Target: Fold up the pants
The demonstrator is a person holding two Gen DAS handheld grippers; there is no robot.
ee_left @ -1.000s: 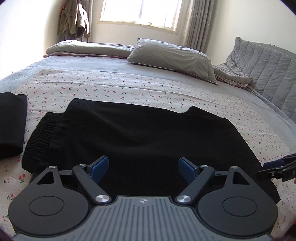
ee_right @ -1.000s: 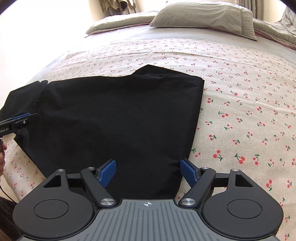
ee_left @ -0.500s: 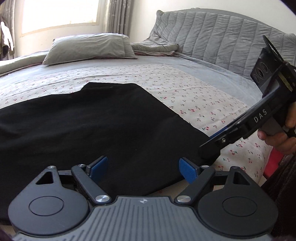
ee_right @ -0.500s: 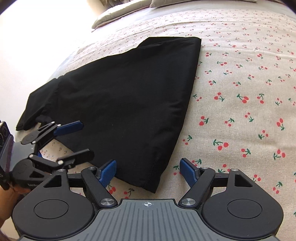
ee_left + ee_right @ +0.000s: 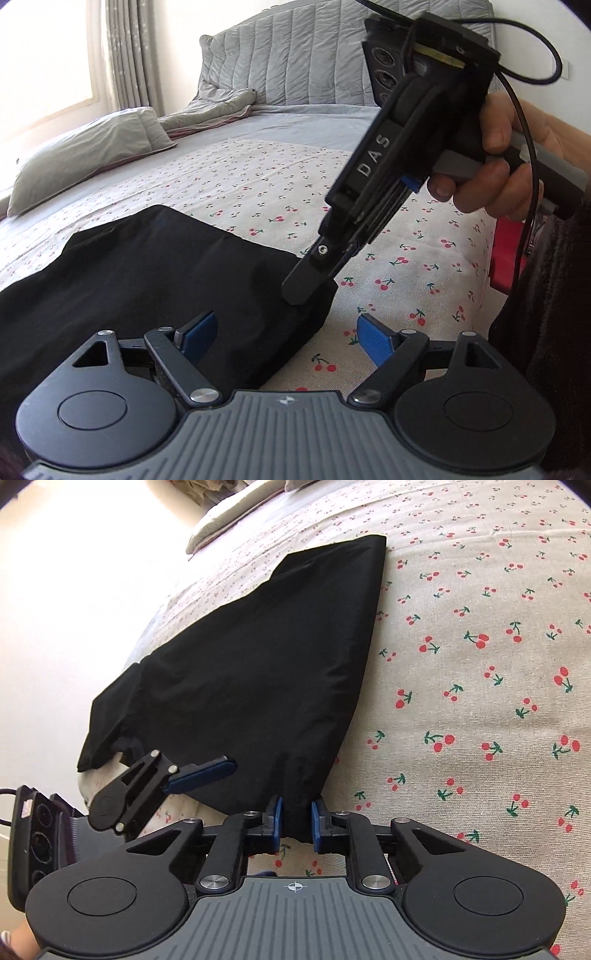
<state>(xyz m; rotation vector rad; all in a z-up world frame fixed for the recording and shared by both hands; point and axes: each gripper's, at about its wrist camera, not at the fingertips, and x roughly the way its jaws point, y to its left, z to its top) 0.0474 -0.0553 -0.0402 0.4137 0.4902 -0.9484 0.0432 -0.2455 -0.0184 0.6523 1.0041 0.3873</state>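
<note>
The black pants (image 5: 258, 672) lie partly folded on the cherry-print bedsheet (image 5: 480, 664). My right gripper (image 5: 294, 823) is shut on the near corner of the pants, fabric pinched between its blue pads. In the left wrist view the right gripper (image 5: 306, 284) presses down on that same corner of the pants (image 5: 155, 280). My left gripper (image 5: 286, 338) is open and empty, its fingers straddling the pants' near edge just beside that corner. It also shows in the right wrist view (image 5: 199, 775), hovering at the near edge.
A grey pillow (image 5: 85, 155) and a rumpled grey blanket (image 5: 218, 110) lie at the head of the bed by the quilted grey headboard (image 5: 295, 55). The bed's edge runs close on the right, with a red object (image 5: 506, 254) beyond it.
My right gripper has moved down to the pants' near corner and closed on it. My left gripper has swung right toward that corner and stays open.
</note>
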